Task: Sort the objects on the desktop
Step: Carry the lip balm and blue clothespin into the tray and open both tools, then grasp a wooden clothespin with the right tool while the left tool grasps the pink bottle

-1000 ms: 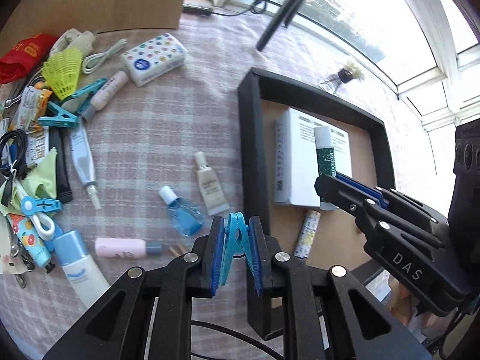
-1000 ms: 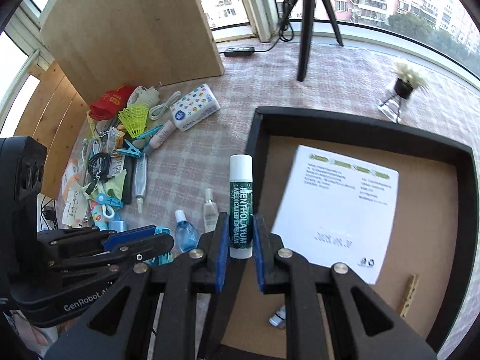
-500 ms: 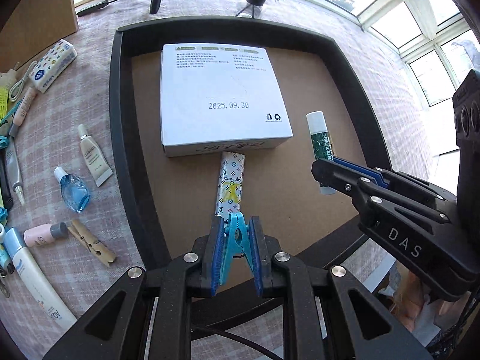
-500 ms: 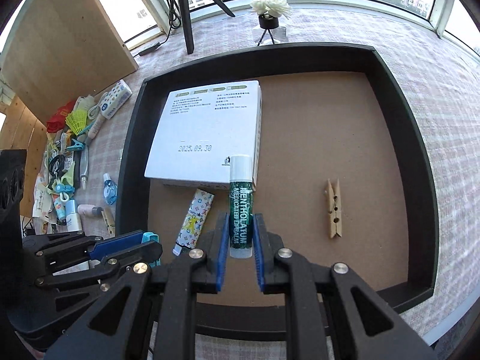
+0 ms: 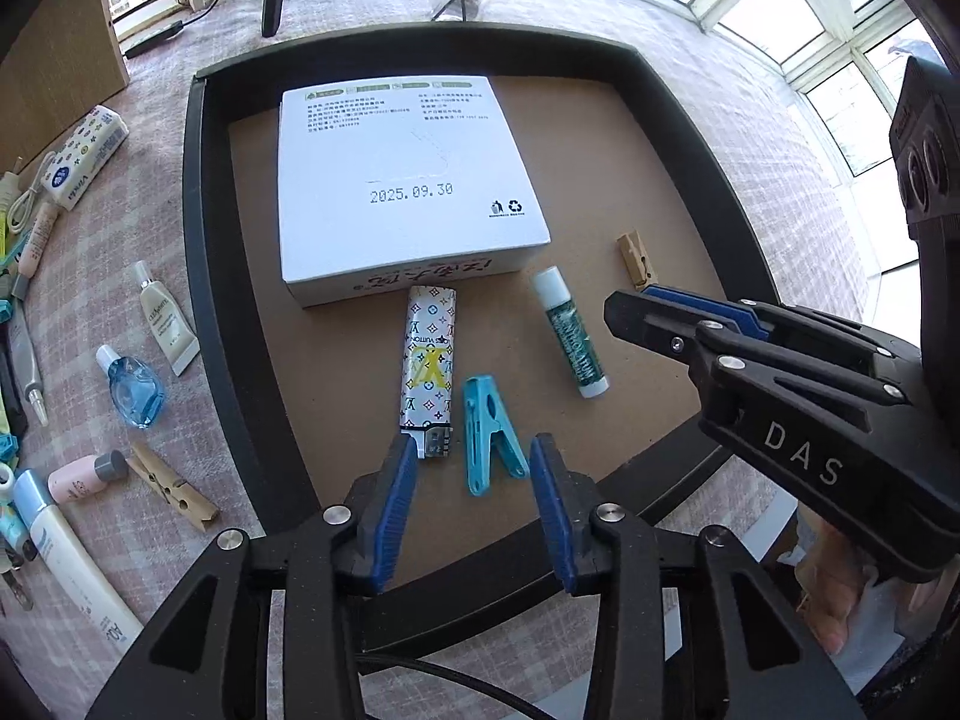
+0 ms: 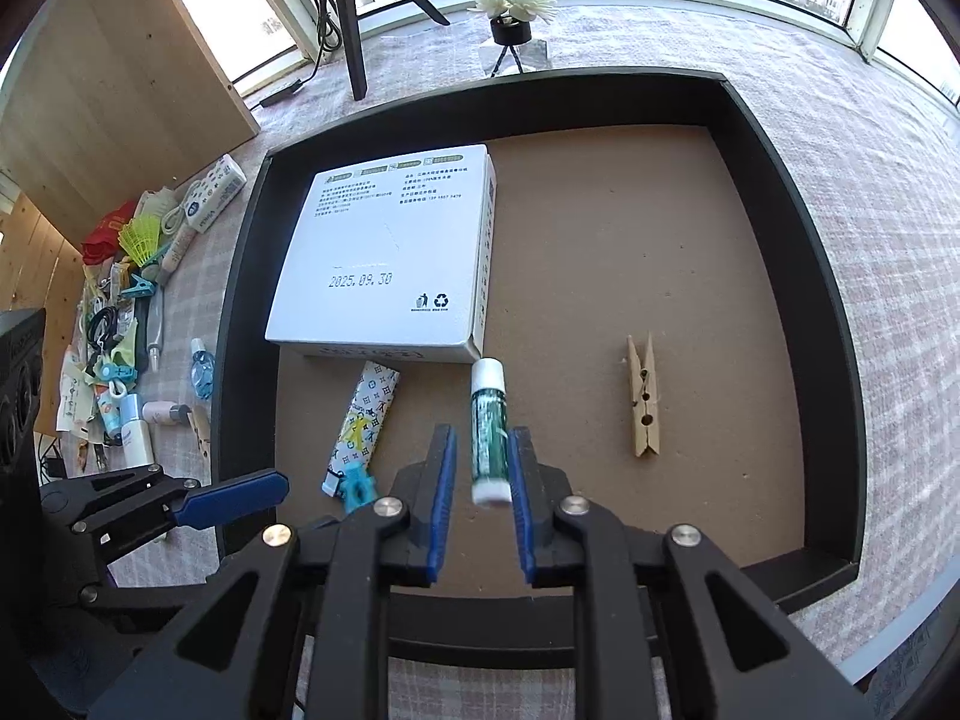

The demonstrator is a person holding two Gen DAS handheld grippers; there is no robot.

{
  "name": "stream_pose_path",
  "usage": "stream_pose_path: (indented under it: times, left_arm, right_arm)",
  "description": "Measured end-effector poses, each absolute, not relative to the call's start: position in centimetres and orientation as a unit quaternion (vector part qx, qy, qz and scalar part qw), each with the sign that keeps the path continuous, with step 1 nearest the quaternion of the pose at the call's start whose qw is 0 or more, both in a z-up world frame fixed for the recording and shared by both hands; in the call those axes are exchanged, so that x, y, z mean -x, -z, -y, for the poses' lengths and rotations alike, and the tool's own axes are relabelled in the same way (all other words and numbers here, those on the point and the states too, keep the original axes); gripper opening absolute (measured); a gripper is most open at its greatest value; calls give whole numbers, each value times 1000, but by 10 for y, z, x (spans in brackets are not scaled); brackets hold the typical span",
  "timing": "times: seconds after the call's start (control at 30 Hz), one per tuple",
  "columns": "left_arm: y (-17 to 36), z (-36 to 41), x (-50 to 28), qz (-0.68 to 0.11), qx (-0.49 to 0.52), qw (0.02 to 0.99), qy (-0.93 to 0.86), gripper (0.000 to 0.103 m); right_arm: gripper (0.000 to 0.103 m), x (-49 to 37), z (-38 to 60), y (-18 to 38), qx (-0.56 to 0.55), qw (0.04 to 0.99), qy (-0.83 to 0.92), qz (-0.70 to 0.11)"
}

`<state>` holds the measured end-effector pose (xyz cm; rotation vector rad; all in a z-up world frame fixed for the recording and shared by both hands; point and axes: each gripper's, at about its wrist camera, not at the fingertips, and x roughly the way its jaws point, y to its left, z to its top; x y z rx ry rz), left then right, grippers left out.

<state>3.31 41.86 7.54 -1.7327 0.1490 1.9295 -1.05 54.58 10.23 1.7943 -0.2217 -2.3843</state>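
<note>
Brown tray floor [image 6: 690, 240] bare rightward; wooden peg [image 6: 643, 402] clear of black rim [image 6: 834, 360].

Checked tablecloth [image 5: 150, 276] carries black tray [image 5: 198, 276] w/ cardboard floor; left of tray: tissue pack [image 5: 84, 165], small tubes, blue bottle [image 5: 135, 387], wooden peg [image 5: 174, 489]. Behind tray: tripod, flower pot [image 6: 510, 30].

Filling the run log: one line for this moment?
left tongs: just opening, blue peg lying in tray | right tongs: open, lip balm lying in tray
</note>
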Motion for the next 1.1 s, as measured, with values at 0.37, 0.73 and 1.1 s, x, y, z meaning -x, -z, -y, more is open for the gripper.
stream_pose_path:
  times: [0.37,0.73,1.1]
  left_arm:
    - [-104,-337,-12,-80,601,254,-754,43]
    - [-68,-230,10,-189,605,238,-736,45]
    - [-34,-245,5,-286,602,277,-692,49]
  right_arm:
    - [18,17,-489,-129,-579,144,801,38]
    - [18,2,-377,-126,-585,256,768,-44]
    - [18,0,-318,-79,-625,285,721,-90]
